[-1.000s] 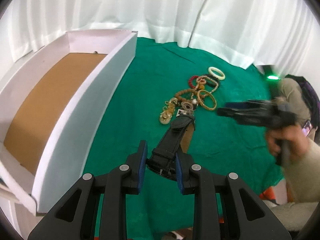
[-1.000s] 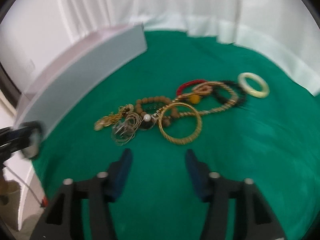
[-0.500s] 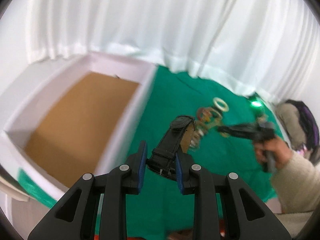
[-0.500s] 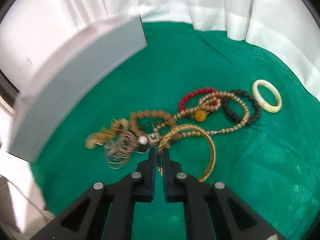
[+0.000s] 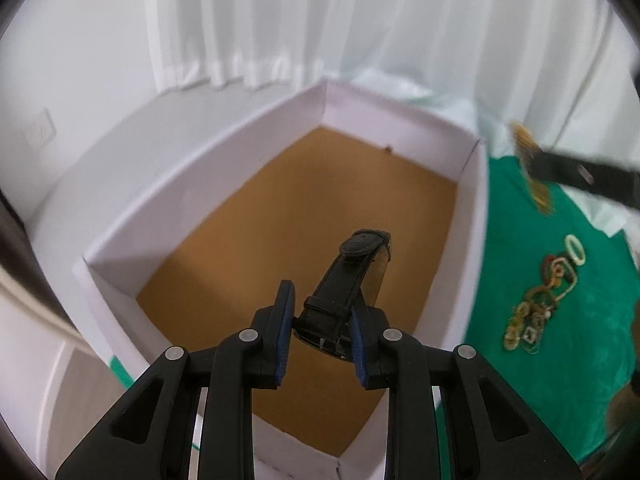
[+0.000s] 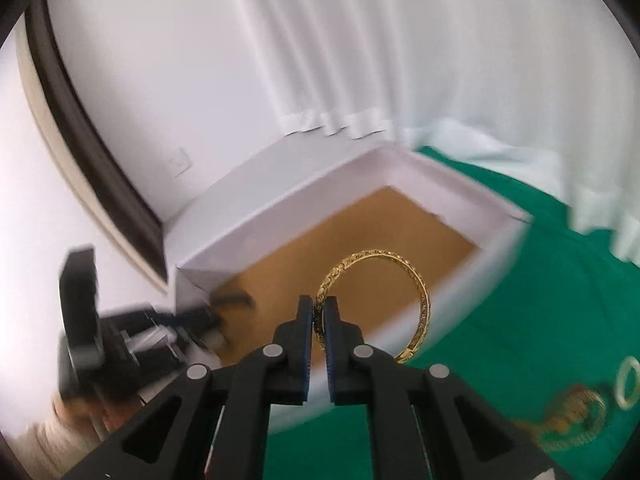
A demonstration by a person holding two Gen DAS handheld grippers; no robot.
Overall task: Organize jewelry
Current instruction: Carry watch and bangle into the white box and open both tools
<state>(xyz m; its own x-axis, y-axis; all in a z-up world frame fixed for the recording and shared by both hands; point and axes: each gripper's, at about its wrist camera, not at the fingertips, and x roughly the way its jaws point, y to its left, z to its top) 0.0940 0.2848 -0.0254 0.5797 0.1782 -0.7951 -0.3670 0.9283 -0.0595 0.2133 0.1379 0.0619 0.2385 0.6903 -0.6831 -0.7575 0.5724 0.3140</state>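
Observation:
My left gripper [image 5: 322,320] is shut on a black leather watch [image 5: 348,280] and holds it above the brown floor of a white open box [image 5: 208,184]. My right gripper [image 6: 319,312] is shut on a gold bangle [image 6: 420,292] and holds it over the near edge of the same box [image 6: 280,216]. The bangle also shows blurred at the right in the left wrist view [image 5: 532,164], held by the right gripper. The other jewelry lies in a pile [image 5: 536,304] on the green cloth [image 5: 512,240], with a pale ring bangle [image 5: 575,250] at its far end.
White curtains [image 5: 320,20] hang behind the box. In the right wrist view the left gripper and the hand holding it [image 6: 120,336] appear blurred at the left, beside the box. The jewelry pile [image 6: 576,416] and pale bangle [image 6: 628,384] lie at lower right.
My left gripper has carried the watch from above the cloth to over the box. My right gripper shut on the gold bangle, lifted it from the pile and brought it toward the box.

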